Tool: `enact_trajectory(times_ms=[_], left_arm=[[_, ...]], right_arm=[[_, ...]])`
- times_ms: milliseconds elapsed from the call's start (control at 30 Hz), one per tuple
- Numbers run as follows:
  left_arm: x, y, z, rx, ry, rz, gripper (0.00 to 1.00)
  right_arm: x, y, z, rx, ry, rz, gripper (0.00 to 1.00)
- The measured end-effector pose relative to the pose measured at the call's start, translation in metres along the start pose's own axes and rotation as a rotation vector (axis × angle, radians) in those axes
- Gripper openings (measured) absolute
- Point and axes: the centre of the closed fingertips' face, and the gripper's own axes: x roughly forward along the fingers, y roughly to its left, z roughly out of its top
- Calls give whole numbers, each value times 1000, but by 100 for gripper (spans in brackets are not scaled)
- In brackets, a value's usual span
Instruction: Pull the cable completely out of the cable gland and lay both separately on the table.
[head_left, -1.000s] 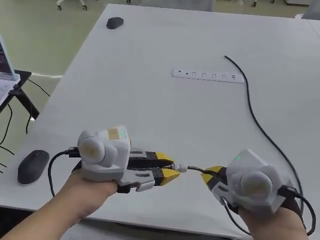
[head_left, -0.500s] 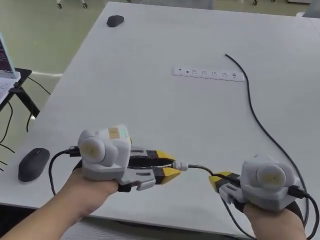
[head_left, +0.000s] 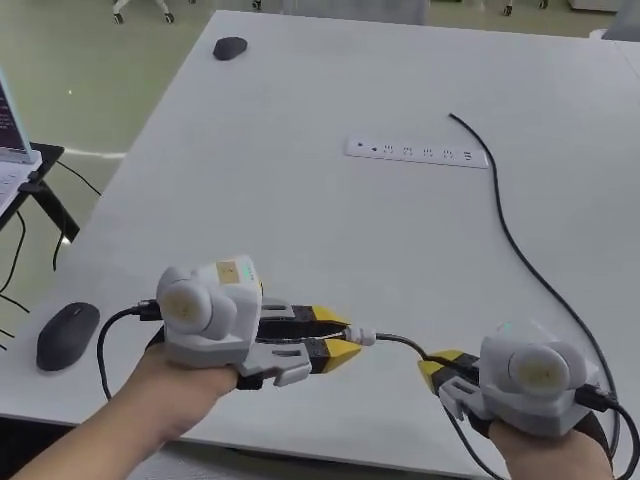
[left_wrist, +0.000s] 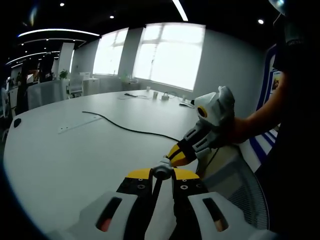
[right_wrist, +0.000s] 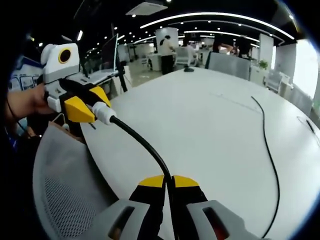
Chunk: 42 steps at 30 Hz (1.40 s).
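Note:
My left gripper (head_left: 345, 338) is shut on a small white cable gland (head_left: 361, 337), just above the table's front edge. A black cable (head_left: 402, 346) runs out of the gland to the right, into my right gripper (head_left: 437, 366), which is shut on it. In the left gripper view the gland (left_wrist: 162, 169) sits between my yellow fingertips, with the right gripper (left_wrist: 181, 153) close beyond. In the right gripper view the cable (right_wrist: 145, 145) arcs from my jaws up to the gland (right_wrist: 103, 113), held by the left gripper (right_wrist: 82, 107).
A white power strip (head_left: 417, 152) lies mid-table, and its black cord (head_left: 520, 250) trails to the front right. One mouse (head_left: 67, 335) rests near the front left edge, another mouse (head_left: 230, 46) at the far left. A mesh chair (right_wrist: 65, 190) stands below the table edge.
My right gripper has drawn away to the right and toward the front edge, so more black cable shows between it and the gland. The left gripper has hardly moved.

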Motion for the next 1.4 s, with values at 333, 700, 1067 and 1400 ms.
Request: enact_trajectory(times_ms=[333,700,1067,1400], left_arm=[[-3,4,0,5,5,5,15],[-5,4,-1,-4,11,2,15],[-7,1,1,-3,5,0,15],[-6,-5,-1,-6,6,-5,15]], right_arm=[[-3,1,5,-64,-3,13,1],[-19,29,47,-425,-74,44,17],[-10,59,65,-602,-84,80,13],[-8,67,65,-642,-75,98,5]])
